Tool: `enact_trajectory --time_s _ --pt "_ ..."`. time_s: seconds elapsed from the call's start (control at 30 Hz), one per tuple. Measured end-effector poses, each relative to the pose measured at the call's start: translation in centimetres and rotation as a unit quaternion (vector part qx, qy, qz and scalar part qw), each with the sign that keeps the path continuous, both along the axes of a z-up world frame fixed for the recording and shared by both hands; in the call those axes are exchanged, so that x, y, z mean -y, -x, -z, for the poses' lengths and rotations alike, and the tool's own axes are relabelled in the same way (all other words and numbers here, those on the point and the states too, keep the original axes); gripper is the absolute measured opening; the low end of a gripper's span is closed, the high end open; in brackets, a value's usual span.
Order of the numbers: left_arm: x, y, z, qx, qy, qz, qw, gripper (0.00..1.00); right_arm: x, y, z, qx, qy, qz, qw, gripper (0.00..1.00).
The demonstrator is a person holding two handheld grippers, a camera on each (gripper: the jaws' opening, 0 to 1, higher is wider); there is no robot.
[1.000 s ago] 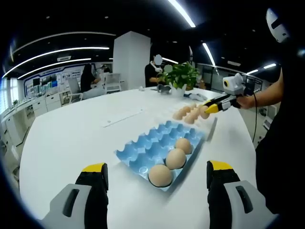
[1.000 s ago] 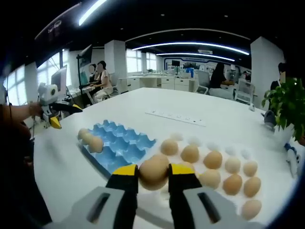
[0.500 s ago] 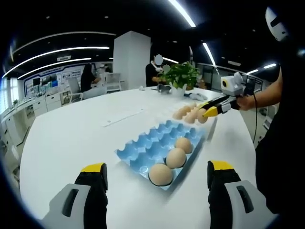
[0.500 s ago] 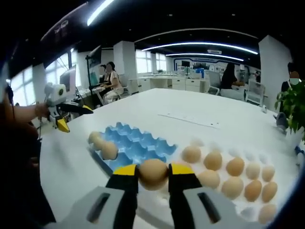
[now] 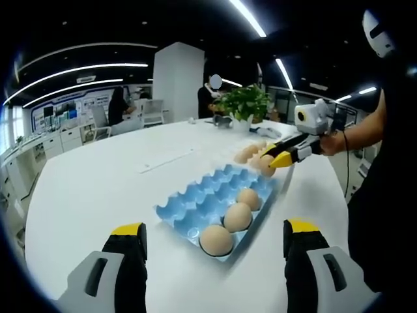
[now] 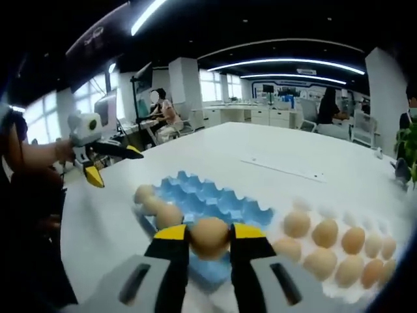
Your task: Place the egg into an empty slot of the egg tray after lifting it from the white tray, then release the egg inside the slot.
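Right gripper [image 6: 209, 236], grey with yellow-tipped jaws, closed on a smooth tan egg [image 6: 209, 235], clamped at its two sides between the jaw tips. Egg held in the air above the near rows of a light-blue moulded egg tray [image 6: 215, 202], not yet down in any slot. Three more brown eggs [image 6: 156, 207] seated in a line of slots along the blue tray's left edge in the right gripper view; remaining slots bare. Just right of that tray, a white tray [image 6: 332, 257] carrying a cluster of tan eggs, blurred toward the edge of the view. Both trays resting on a large white round-edged desk [image 6: 247, 153], the blue one nearer the desk's left side here.

In the left gripper view, the same blue tray [image 5: 202, 199] lying slantwise near the middle of the desk [image 5: 98, 182], its three eggs [image 5: 226, 220] along the nearer right edge. Right gripper [image 5: 272, 158] seen beyond the tray's far corner, carried by a person's hand [image 5: 329, 142], with the held egg [image 5: 268, 162] between its yellow tips, close to the loose eggs of the white tray behind.

Left gripper [image 5: 215, 238] wide open, jaws well apart with nothing between them, hovering over the near edge of the desk, short of the blue tray. In the right gripper view, that gripper [image 6: 111, 163] up off the desk's left edge, jaws spread.

A potted green plant [image 5: 244, 104] at the far edge of the desk.
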State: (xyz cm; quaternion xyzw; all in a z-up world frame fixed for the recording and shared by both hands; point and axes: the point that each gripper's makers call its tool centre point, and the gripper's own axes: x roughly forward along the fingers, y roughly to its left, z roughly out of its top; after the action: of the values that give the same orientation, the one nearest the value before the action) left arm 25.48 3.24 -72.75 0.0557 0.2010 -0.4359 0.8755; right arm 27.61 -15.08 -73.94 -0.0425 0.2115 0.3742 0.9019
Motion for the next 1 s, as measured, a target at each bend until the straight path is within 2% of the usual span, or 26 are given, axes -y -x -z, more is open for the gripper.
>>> enact_trajectory --time_s 0.27,1.0 --pt "-0.3 0.0 -0.1 0.0 -0.001 -0.003 1.0 0.87 -2.1 0.1 0.2 -0.002 -0.002 -0.026 0.9997 0.23" --pt "0.1 0.1 -0.2 0.002 0.0 0.003 1.0 0.87 -3.1 0.3 2.0 -0.021 0.006 -0.05 0.9985 0.23"
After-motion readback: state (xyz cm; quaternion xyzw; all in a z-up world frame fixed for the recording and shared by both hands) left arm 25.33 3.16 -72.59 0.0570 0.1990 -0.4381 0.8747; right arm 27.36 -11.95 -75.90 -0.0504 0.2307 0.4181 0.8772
